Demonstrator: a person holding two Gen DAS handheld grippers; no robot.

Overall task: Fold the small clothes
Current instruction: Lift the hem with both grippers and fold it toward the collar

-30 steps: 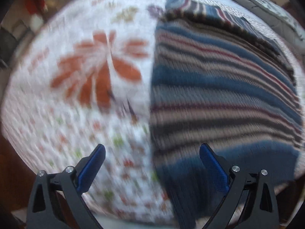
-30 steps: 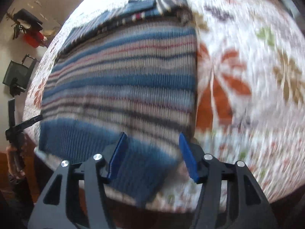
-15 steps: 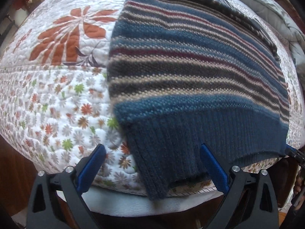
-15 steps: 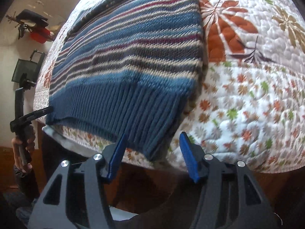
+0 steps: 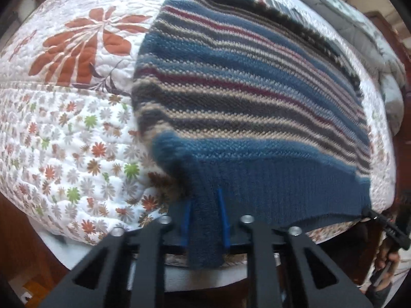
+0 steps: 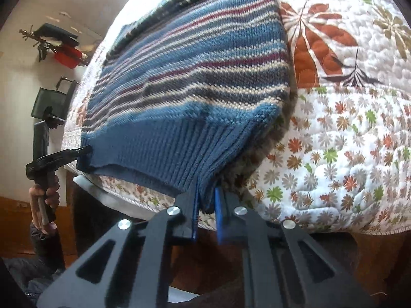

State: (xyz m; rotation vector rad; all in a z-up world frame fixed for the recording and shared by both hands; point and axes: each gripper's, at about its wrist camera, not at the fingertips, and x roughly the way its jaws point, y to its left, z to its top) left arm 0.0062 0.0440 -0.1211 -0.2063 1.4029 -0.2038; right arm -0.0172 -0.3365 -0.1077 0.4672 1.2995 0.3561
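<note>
A striped knit sweater point(image 5: 244, 97) in blue, maroon, beige and grey lies flat on a floral quilt point(image 5: 77, 128). Its ribbed blue hem point(image 5: 282, 187) hangs over the bed's near edge. My left gripper point(image 5: 204, 218) is closing, its blue pads pinching the hem's left corner, which bunches between them. In the right wrist view the sweater point(image 6: 192, 71) fills the middle, and my right gripper point(image 6: 207, 206) is closing with its pads pressed on the hem's right corner point(image 6: 205, 169). The left gripper point(image 6: 83, 151), held in a hand point(image 6: 45, 195), bites the hem's far corner.
The quilt point(image 6: 346, 141) spreads wide on both sides of the sweater. A grey duvet point(image 5: 372, 30) lies bunched at the back right. On the pale floor beside the bed are a red and black object point(image 6: 65, 55) and a dark bag point(image 6: 51, 100).
Both pairs of jaws stood open around the hem corners half a second ago; now both have closed on the ribbed hem, which puckers at each grip. The views drew slightly nearer the bed's edge.
</note>
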